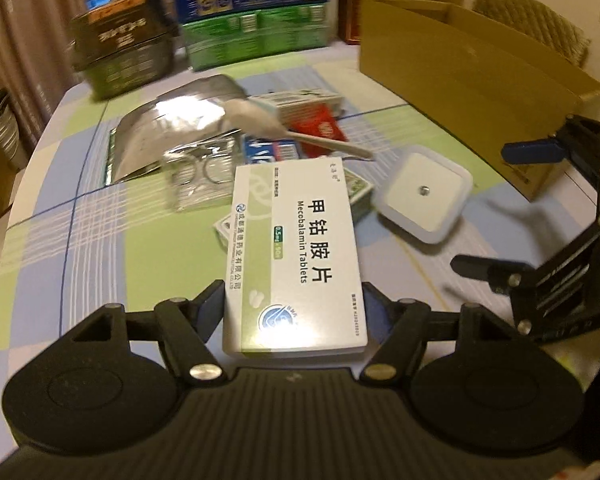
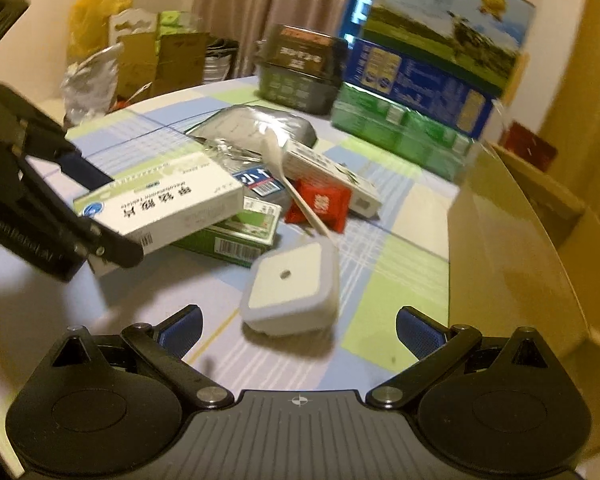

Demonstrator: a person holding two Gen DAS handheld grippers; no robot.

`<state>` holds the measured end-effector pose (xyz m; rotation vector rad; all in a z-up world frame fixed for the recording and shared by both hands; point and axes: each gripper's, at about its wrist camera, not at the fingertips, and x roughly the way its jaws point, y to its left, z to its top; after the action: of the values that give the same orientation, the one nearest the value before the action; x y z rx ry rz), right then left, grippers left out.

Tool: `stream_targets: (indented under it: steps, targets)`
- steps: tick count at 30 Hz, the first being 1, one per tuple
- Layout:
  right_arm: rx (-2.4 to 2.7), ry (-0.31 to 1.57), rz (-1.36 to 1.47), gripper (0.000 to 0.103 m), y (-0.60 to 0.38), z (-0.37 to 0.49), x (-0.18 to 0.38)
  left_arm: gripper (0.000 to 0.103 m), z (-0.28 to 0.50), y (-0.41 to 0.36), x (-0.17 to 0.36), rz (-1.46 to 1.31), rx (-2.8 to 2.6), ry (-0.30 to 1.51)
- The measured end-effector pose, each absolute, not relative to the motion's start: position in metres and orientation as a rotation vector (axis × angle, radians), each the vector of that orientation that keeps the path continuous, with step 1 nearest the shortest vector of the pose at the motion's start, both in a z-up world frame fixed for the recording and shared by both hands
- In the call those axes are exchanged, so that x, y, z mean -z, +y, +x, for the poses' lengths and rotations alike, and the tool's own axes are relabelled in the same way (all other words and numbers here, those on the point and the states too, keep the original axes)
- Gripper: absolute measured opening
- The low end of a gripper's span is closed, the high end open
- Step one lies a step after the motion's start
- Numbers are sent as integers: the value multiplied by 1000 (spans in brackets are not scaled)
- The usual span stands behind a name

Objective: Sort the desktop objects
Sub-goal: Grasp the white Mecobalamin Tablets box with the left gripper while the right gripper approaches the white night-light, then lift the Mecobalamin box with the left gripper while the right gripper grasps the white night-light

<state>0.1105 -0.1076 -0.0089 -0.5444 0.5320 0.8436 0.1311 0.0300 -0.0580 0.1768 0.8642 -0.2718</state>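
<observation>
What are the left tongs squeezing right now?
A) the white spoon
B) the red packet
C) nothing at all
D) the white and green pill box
D: the left tongs press both sides of the white and green pill box, tilted up off the table.

White-green tablet box [image 1: 296, 256] — tilted, seemingly clamped above the pile.

I see a smooth, slightly glossy cardboard tablet box [image 1: 296, 256], white with pale green print. The square white gadget [image 2: 290, 294] to its right looks like matt plastic with a small metal dot. Farther off lies a crinkled, shiny silver foil bag [image 1: 172, 132], a white plastic spoon [image 1: 284, 128] and a plain matt brown cardboard carton [image 1: 468, 76]. The checked tablecloth [image 1: 100, 240] looks smooth, faintly sheened.
</observation>
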Motion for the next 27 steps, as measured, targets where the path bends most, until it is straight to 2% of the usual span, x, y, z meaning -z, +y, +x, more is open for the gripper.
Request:
stream_targets:
  steps: [3,7,11,13,14,19,27]
  targets:
    - [-842,482,-610,100,-93,111,18,67,133,35,58,144,266,859]
    - [-820,467,-672,84,-76,120,28,67,132,36,59,134,265,850]
    - [-792,479,-698,77,-68,128,36,67,130,32,62,157,266,849]
    - [-790,476,-714,65,-68,126,38,67,129,28,63,179,271,847]
    - [-782,473,-725,63,-68,124,39,67,129,25,63,187,276,843]
    - [-767,518,-657,63,-77,128,33,68,128,14,64,201,302,829]
    - [-733,734,-345,62,-122,143,9,74,130,1,68,250,303,805]
